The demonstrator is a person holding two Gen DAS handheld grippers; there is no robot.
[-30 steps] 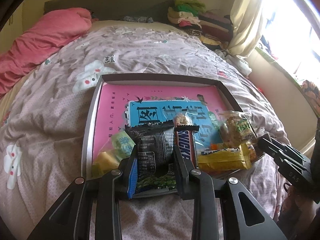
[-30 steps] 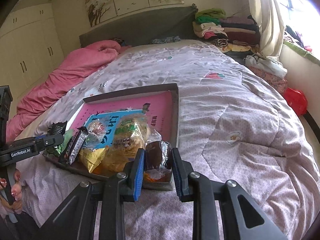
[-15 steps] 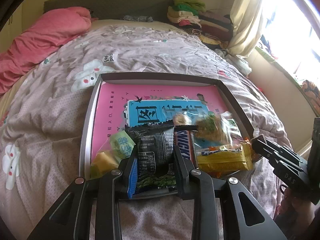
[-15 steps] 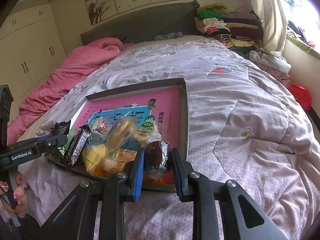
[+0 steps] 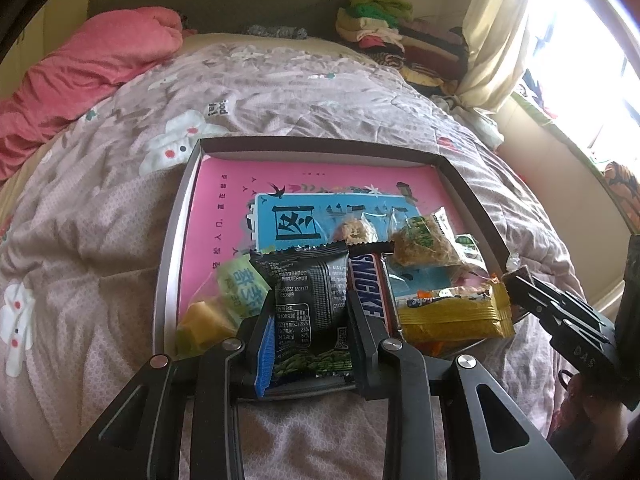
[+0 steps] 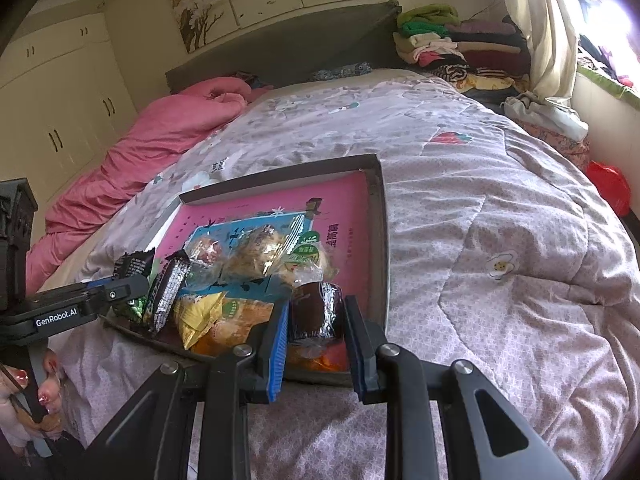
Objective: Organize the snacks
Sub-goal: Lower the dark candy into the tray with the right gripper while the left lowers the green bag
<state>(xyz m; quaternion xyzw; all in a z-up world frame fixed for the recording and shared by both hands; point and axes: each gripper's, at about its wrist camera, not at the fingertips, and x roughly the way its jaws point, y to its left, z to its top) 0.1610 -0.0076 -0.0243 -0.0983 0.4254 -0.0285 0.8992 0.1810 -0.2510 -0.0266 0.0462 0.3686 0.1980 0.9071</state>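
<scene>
A shallow grey tray [image 5: 320, 146] with a pink printed floor lies on the bed, its snacks bunched at the near rim. My left gripper [image 5: 310, 312] is shut on a black snack packet [image 5: 312, 292]. Beside that packet lie a Snickers bar [image 5: 370, 296], a yellow packet [image 5: 452, 316], a clear bag of brittle [image 5: 424, 244] and a green-and-yellow bag [image 5: 236, 296]. My right gripper [image 6: 316, 312] is shut on a brown foil-wrapped snack [image 6: 314, 312] at the tray's [image 6: 378, 216] near right corner. Each gripper shows in the other's view: the left gripper [image 6: 136, 286], the right gripper [image 5: 516, 280].
A flowered quilt [image 5: 280, 92] covers the bed, with a pink duvet [image 5: 80, 64] bunched at the far left. Folded clothes [image 5: 384, 32] are piled by the headboard, next to a curtain [image 5: 496, 40]. A red bag [image 6: 608, 188] sits beyond the bed's right edge. A hand [image 6: 44, 392] grips the left tool.
The clear bag of brittle has slid from the tray's right side toward the middle. In the right wrist view the tray has swung and sits further right. Both grips are unchanged.
</scene>
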